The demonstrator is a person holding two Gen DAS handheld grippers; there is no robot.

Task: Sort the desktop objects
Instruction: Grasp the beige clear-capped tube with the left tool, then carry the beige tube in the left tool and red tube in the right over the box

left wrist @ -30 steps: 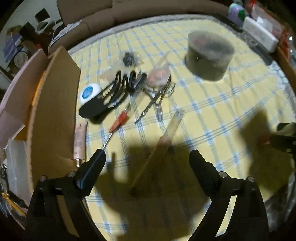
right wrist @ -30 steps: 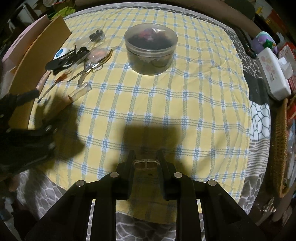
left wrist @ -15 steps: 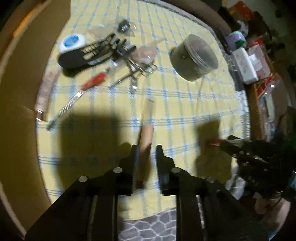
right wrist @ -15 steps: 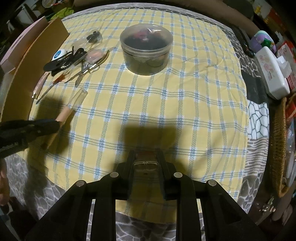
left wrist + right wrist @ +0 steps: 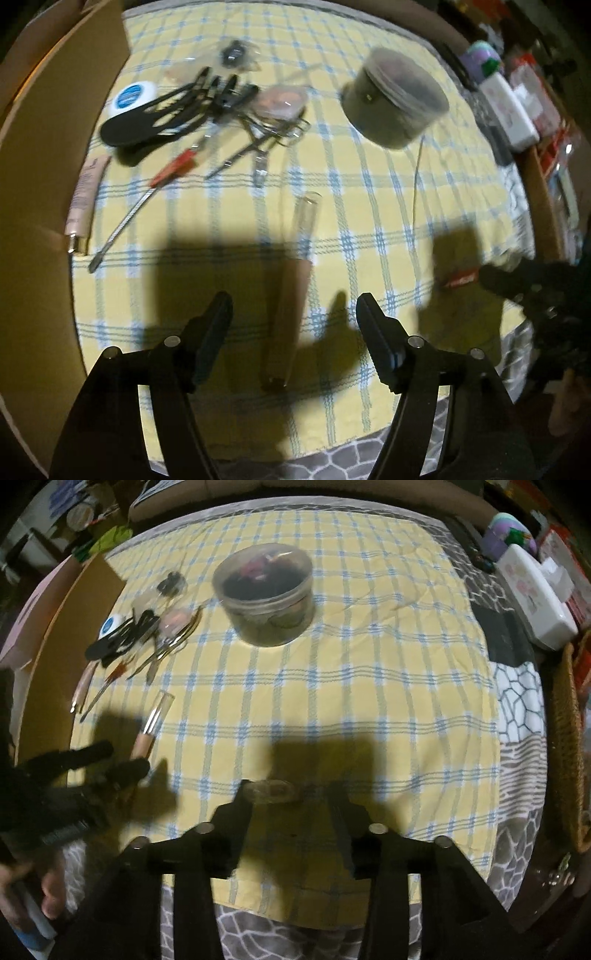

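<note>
Left wrist view: most of the sorting looks undone. A tube (image 5: 286, 295) with a clear cap lies alone on the checked cloth (image 5: 369, 206), and beyond it a pile sits unsorted: black comb (image 5: 147, 118), red-handled tool (image 5: 162, 177), scissors (image 5: 258, 147), a round white case (image 5: 133, 96), a pink tube (image 5: 83, 199) beside the cardboard box (image 5: 44, 155). A lidded round tub (image 5: 395, 99) stands beyond the tube and to its right (contents too dark to name).

The left gripper (image 5: 293, 314) hangs low over the tube's near half, jaws spread wide to either side of it, touching nothing.

The right gripper (image 5: 291, 794), well right of the tube, is closed on a small clear item (image 5: 271, 792) that I cannot identify; it hovers above the cloth's near edge, pointing toward the tub.
</note>
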